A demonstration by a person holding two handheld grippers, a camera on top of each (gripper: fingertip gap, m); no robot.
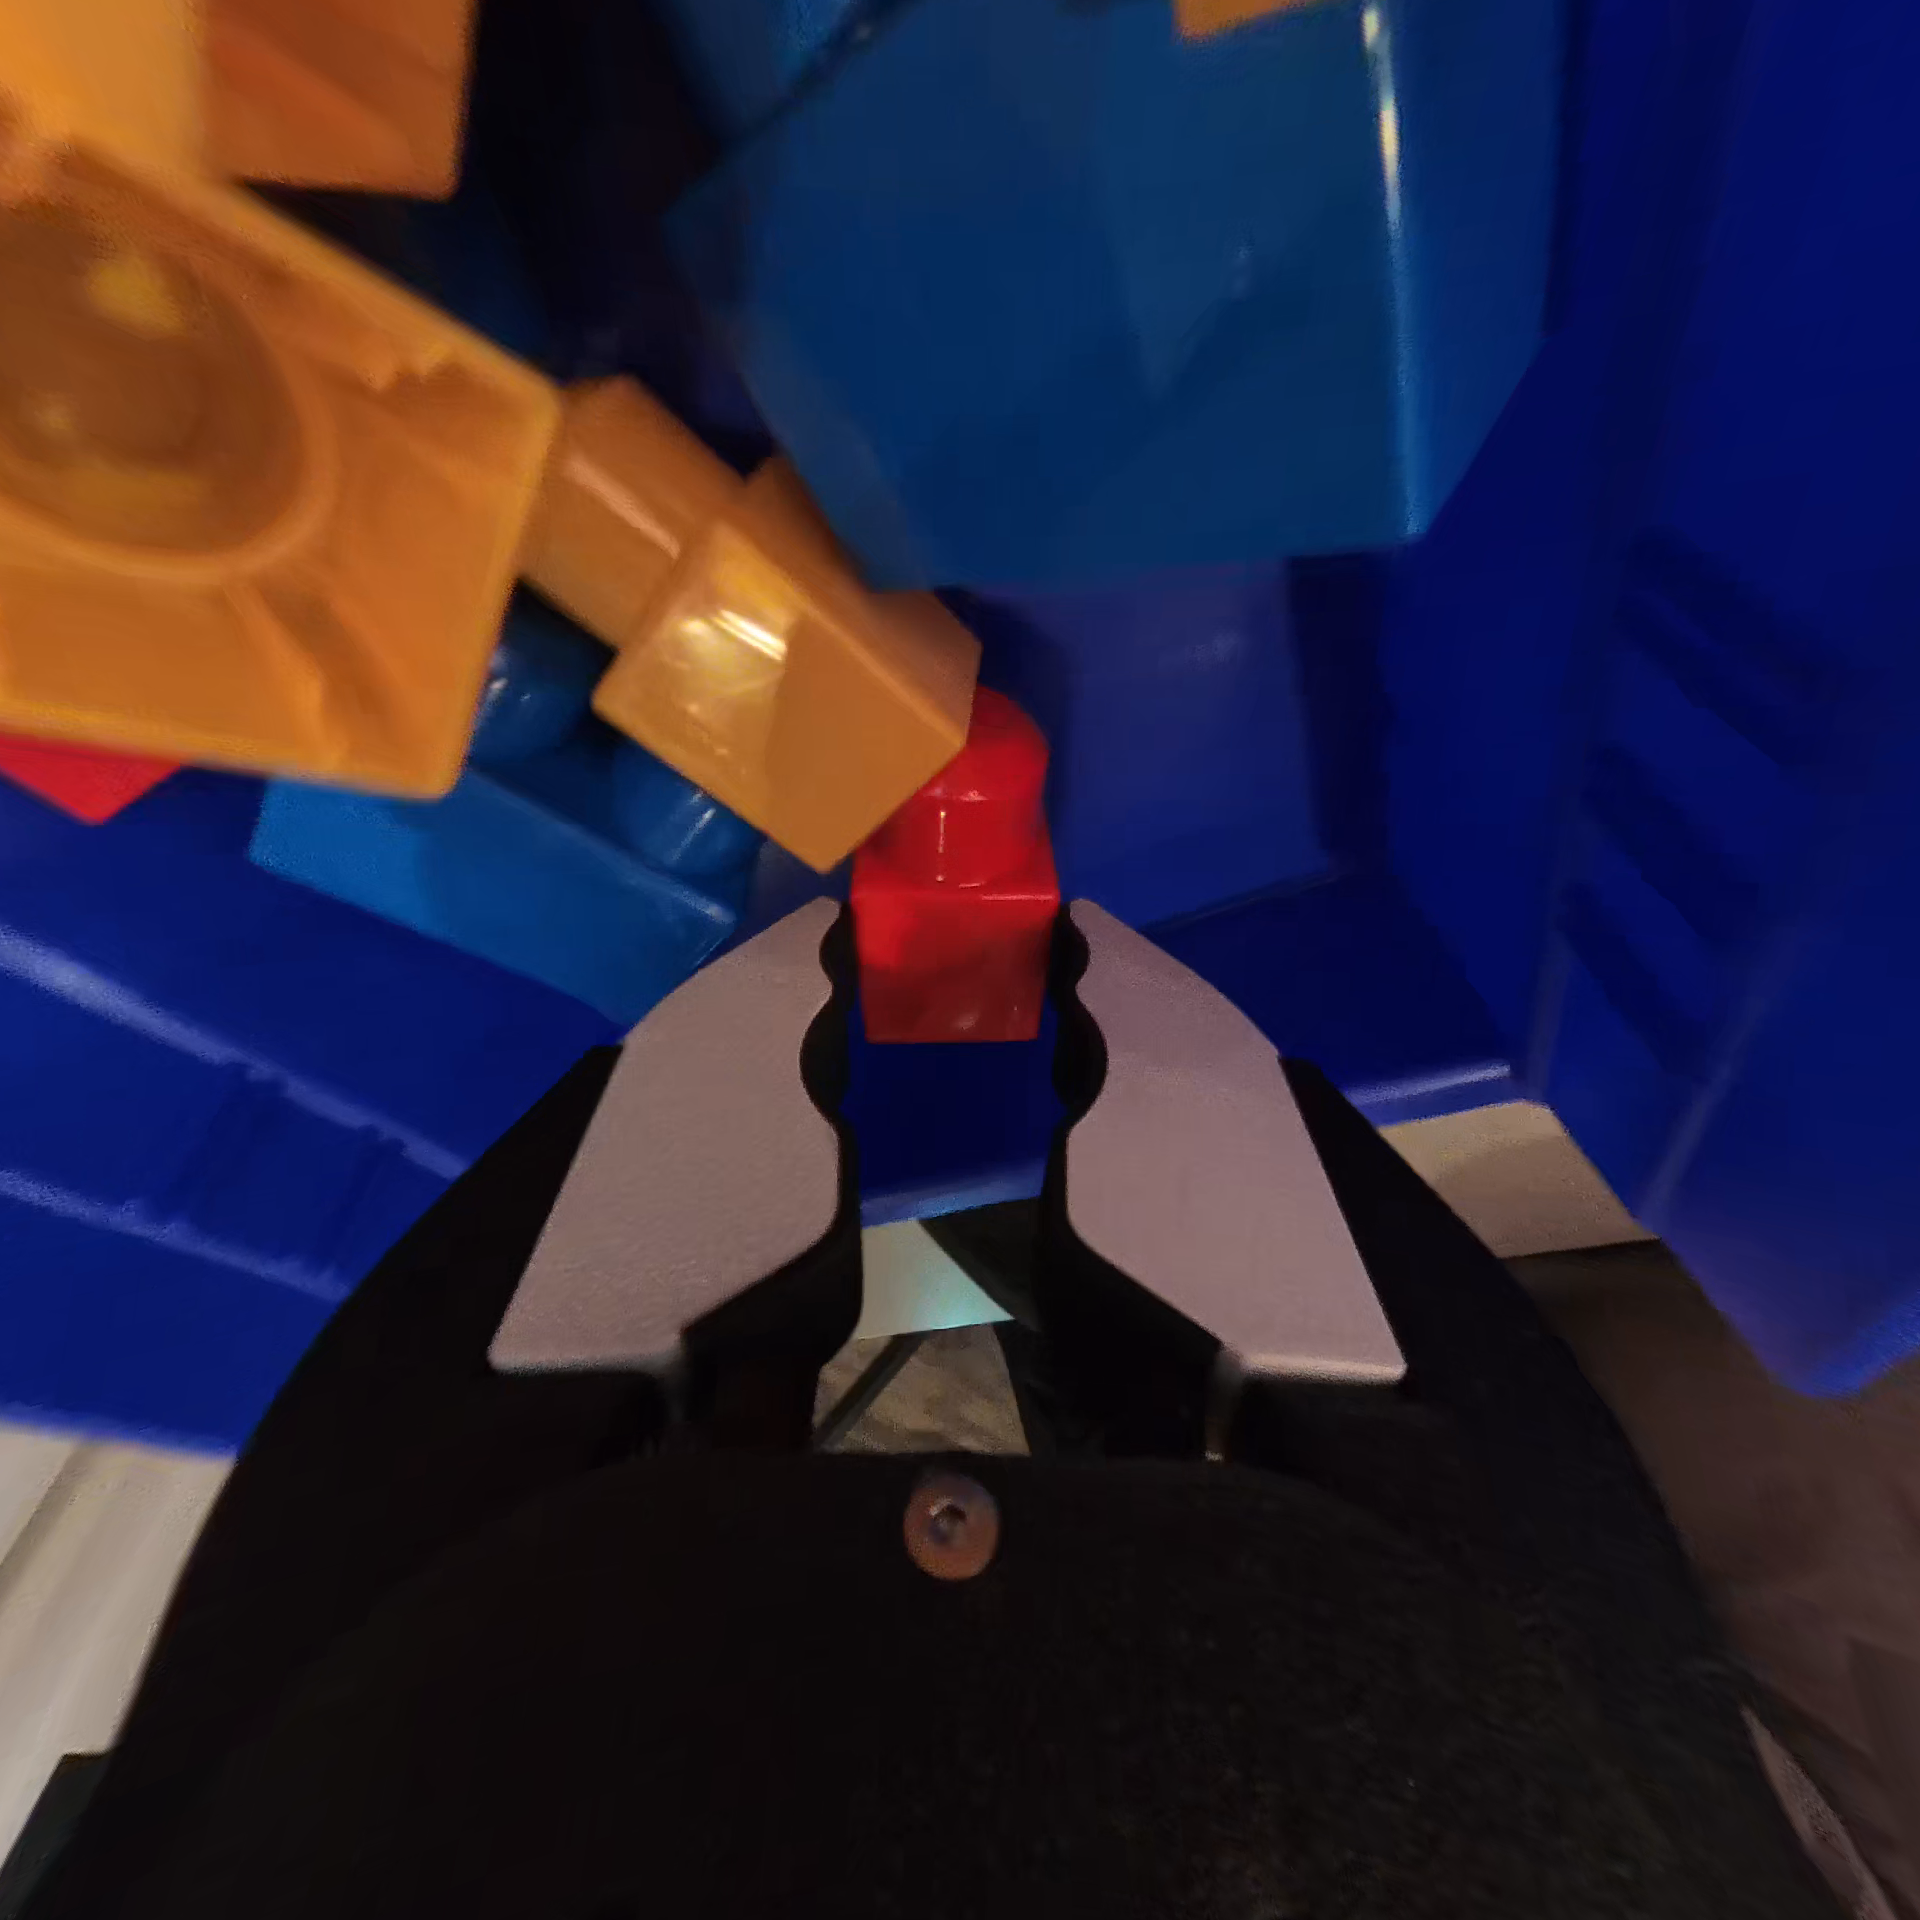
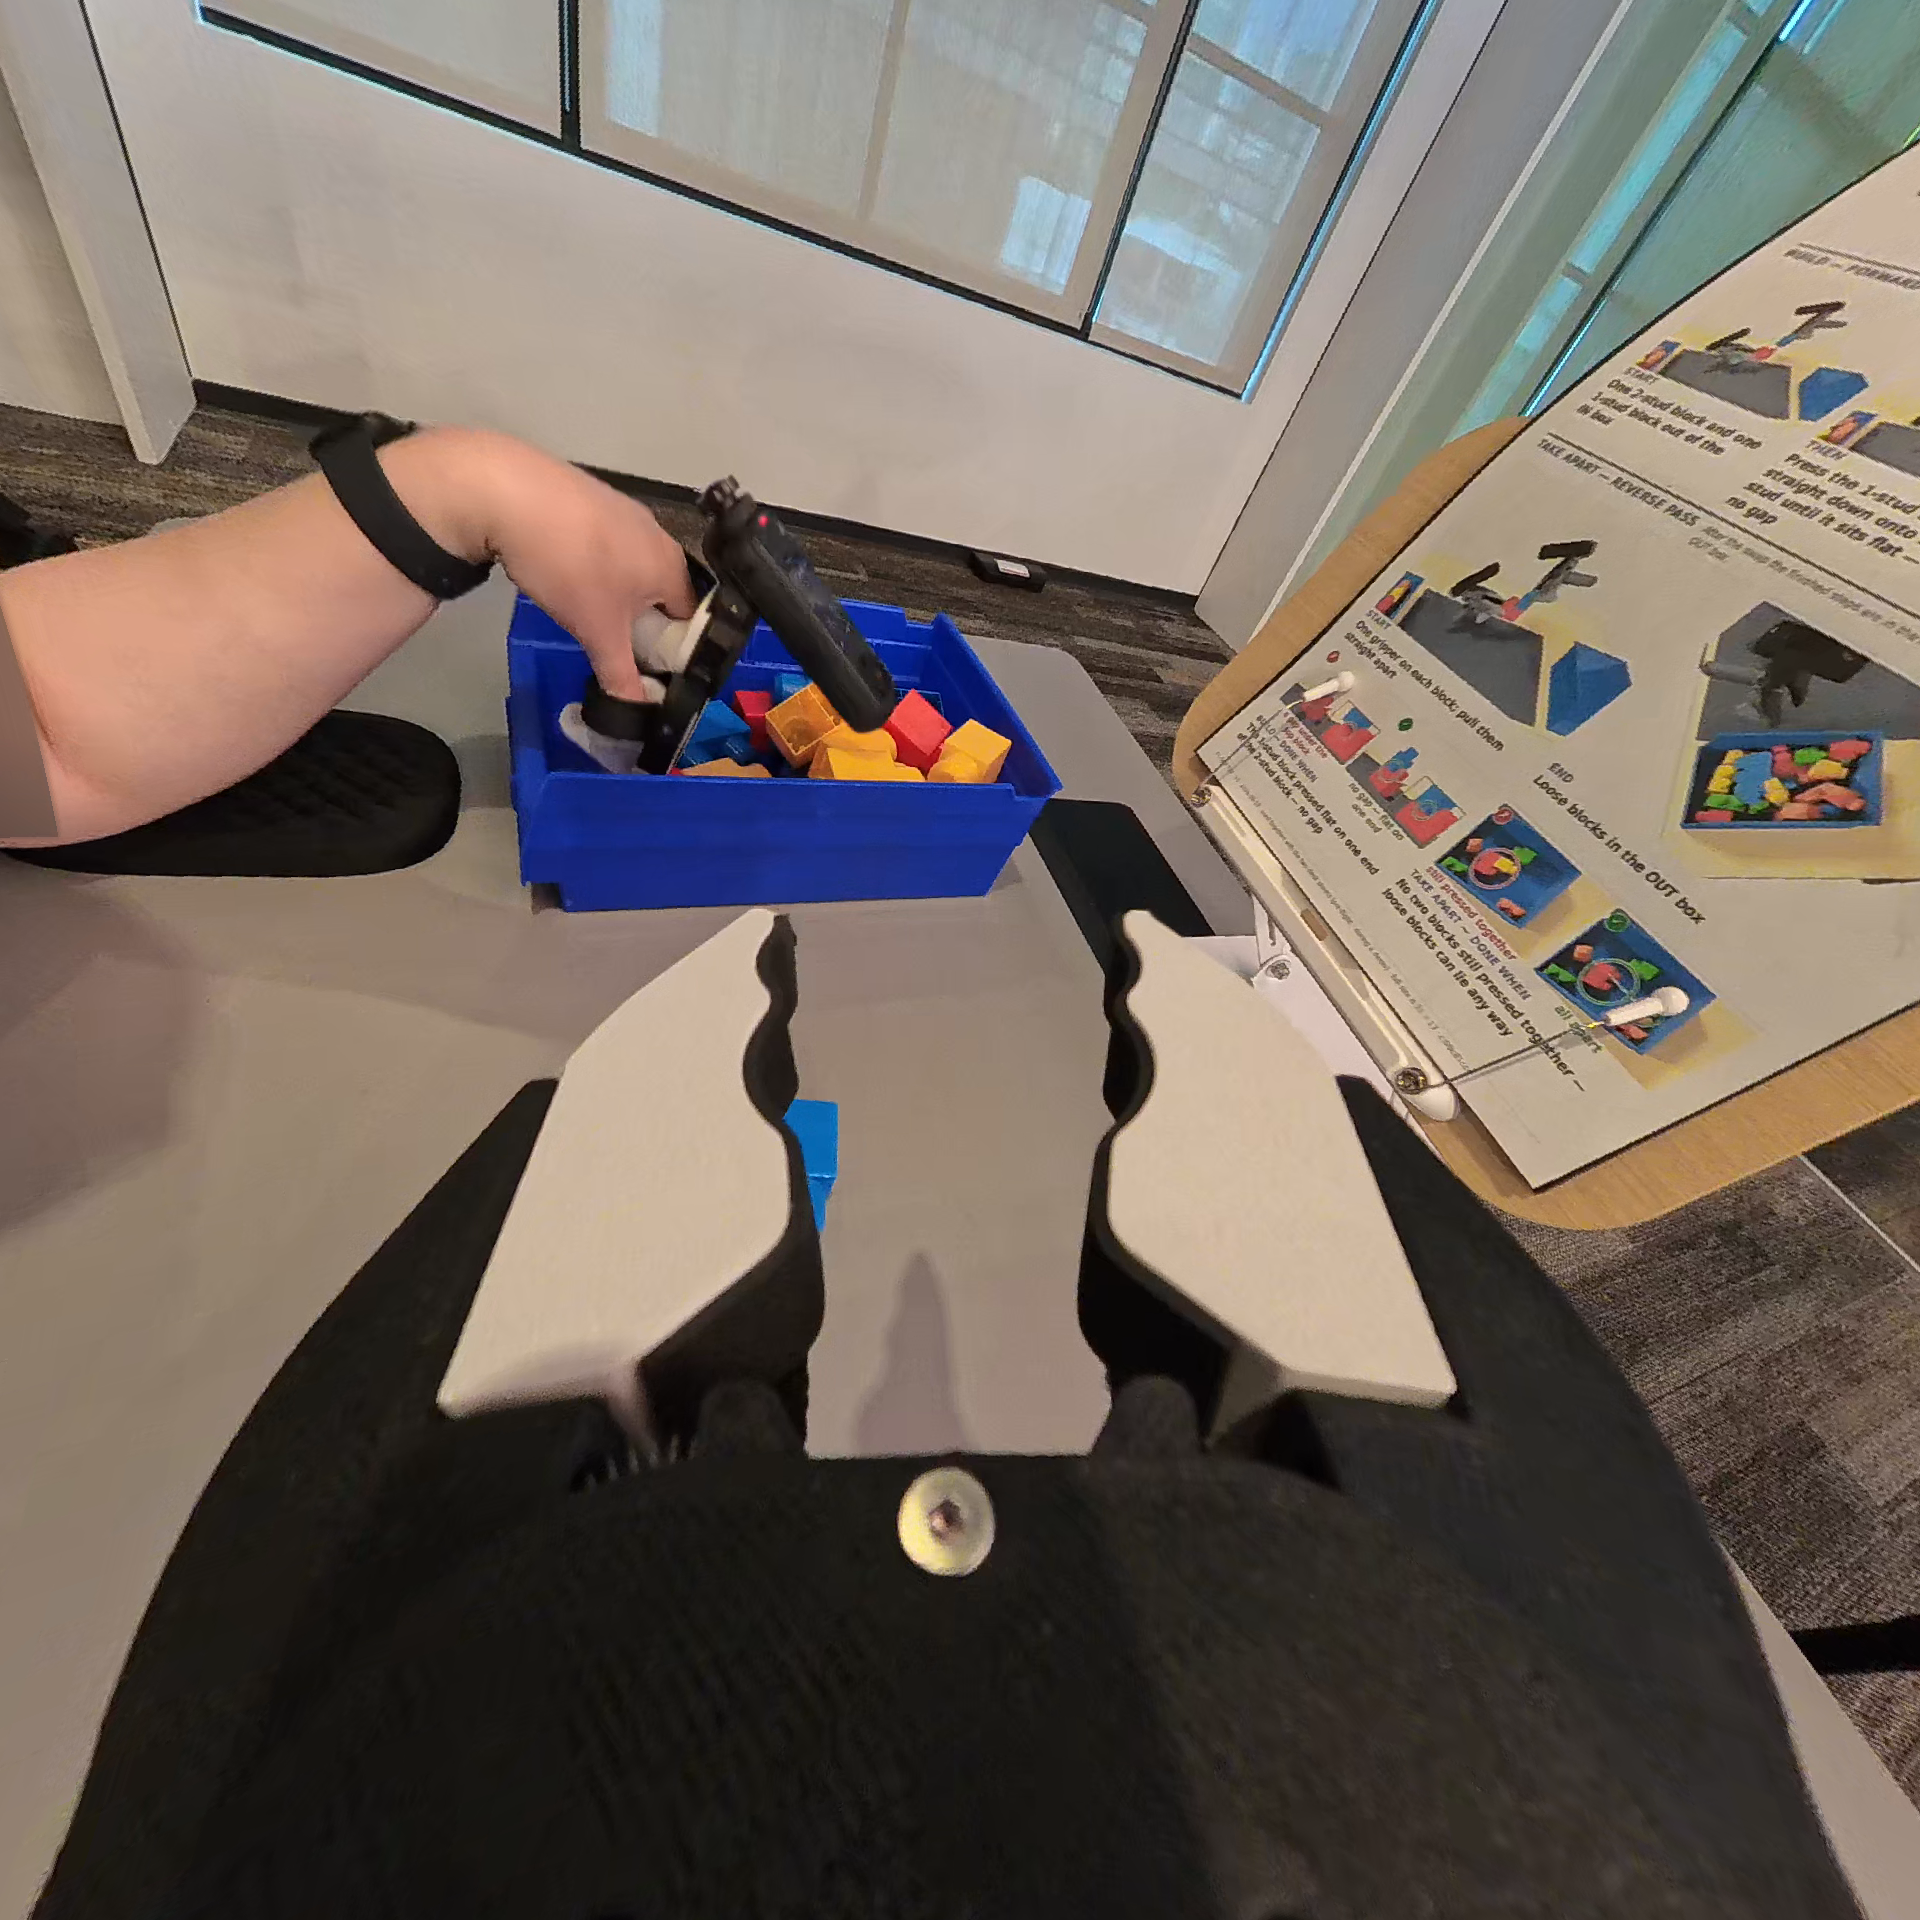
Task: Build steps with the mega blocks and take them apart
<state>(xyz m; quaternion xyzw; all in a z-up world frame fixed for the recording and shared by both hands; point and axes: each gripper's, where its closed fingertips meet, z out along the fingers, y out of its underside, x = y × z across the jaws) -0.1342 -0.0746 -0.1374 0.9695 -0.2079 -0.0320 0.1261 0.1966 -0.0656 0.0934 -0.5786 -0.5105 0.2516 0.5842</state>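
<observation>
- Between the grey fingers [image 1: 727, 1122] of the left gripper [image 1: 951, 925], a small red block [image 1: 951, 966] is sitting, its single stud pointing away from the camera; the pads are lying close along both its flanks and appear to be pinching it, though a thin dark line is showing on each side, so I cannot tell how firm the grip is.
- Just beside the red block, an orange block [image 1: 790, 717] is leaning against its stud, and light blue blocks [image 1: 1091, 312] are crowding behind and to the left, all inside the dark blue bin [image 1: 208, 1143].
- In the right wrist view, the right gripper [image 2: 951, 935] is hovering over the grey table [image 2: 260, 1039] with its fingers spread wide and nothing between them.
- Partly hidden behind its left finger, a blue block [image 2: 816, 1143] is resting on the table, apart from the bin.
- Farther off, a hand [image 2: 582, 551] is tipping the left gripper down into the bin [image 2: 769, 842], which is still holding a heap of red, orange and blue blocks [image 2: 862, 738].
- To the right, an instruction board [image 2: 1662, 727] is leaning beside the table.
- Judging progress: the build seems to be only starting, with one block out on the table and a second one being picked; pressing them together, adding further steps and pulling it all apart appear to be left.
- The red block is looking glossy, hard and clean-edged, small enough that it could twist in the pads when it is lifted clear of the orange neighbour.
</observation>
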